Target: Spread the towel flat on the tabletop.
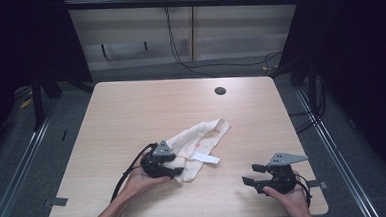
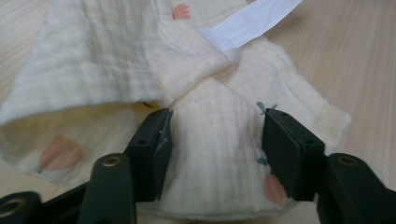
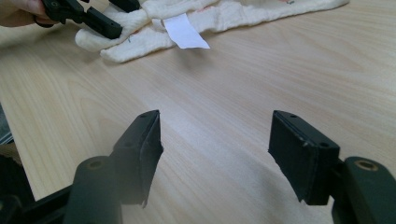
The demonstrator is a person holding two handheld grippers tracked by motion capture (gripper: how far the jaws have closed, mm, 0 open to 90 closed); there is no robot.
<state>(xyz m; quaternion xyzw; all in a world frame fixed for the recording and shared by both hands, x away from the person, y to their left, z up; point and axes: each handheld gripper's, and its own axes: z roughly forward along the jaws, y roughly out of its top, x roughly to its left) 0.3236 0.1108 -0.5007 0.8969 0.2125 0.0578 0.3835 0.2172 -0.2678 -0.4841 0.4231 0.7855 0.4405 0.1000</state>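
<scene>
A crumpled cream cloth (image 1: 197, 141) with small peach and green prints lies near the middle of the wooden table (image 1: 131, 106); a white label (image 1: 205, 158) sticks out of it. My left gripper (image 1: 177, 172) is open at the cloth's near end, and its jaws straddle a fold of the cloth (image 2: 215, 140) without closing on it. My right gripper (image 1: 252, 174) is open over bare wood near the front right. The cloth (image 3: 224, 14), the label (image 3: 185, 31) and the left gripper (image 3: 105, 25) appear far off in the right gripper view.
A round cable hole (image 1: 220, 91) sits near the table's far edge. Black cables (image 1: 188, 63) run on the floor behind the table. Dark frames stand on both sides.
</scene>
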